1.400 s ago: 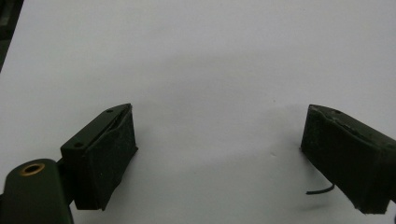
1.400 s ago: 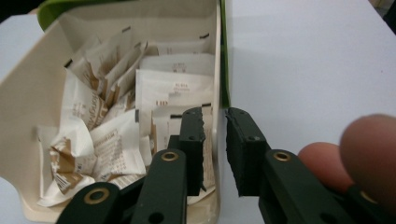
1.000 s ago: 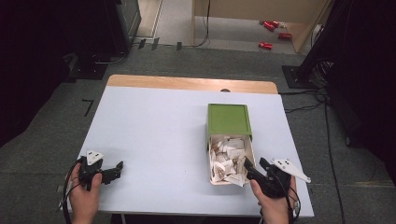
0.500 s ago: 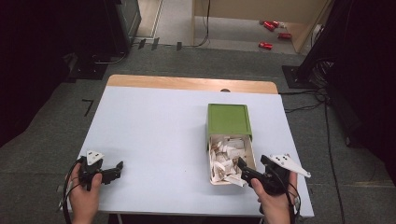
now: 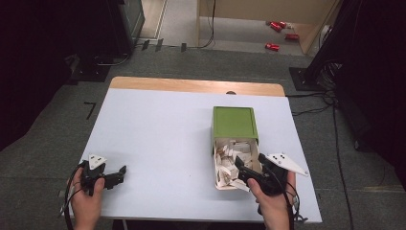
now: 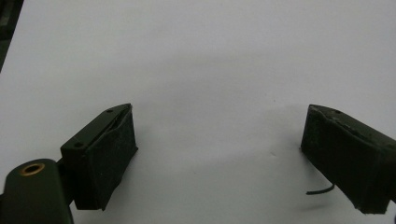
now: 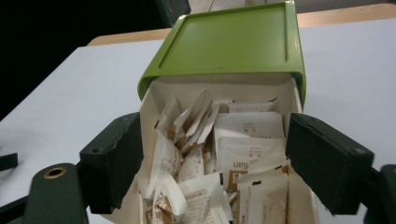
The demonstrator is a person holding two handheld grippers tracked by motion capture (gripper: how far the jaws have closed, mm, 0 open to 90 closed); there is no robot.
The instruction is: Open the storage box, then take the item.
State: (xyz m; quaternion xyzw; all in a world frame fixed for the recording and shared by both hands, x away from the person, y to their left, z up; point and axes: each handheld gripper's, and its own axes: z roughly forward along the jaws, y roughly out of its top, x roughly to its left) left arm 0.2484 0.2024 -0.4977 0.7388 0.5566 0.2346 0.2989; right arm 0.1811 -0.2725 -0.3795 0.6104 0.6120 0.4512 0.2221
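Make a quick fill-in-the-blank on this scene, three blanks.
1. The box has a ____ lid.
2. The box holds paper ____.
3. The left tool has ____ between its pads.
Missing words: green; packets; nothing

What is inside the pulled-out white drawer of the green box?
The drawer holds a loose heap of white and brown paper sachets. Its rear stays hidden under the green box, and the drawer's bottom is covered.
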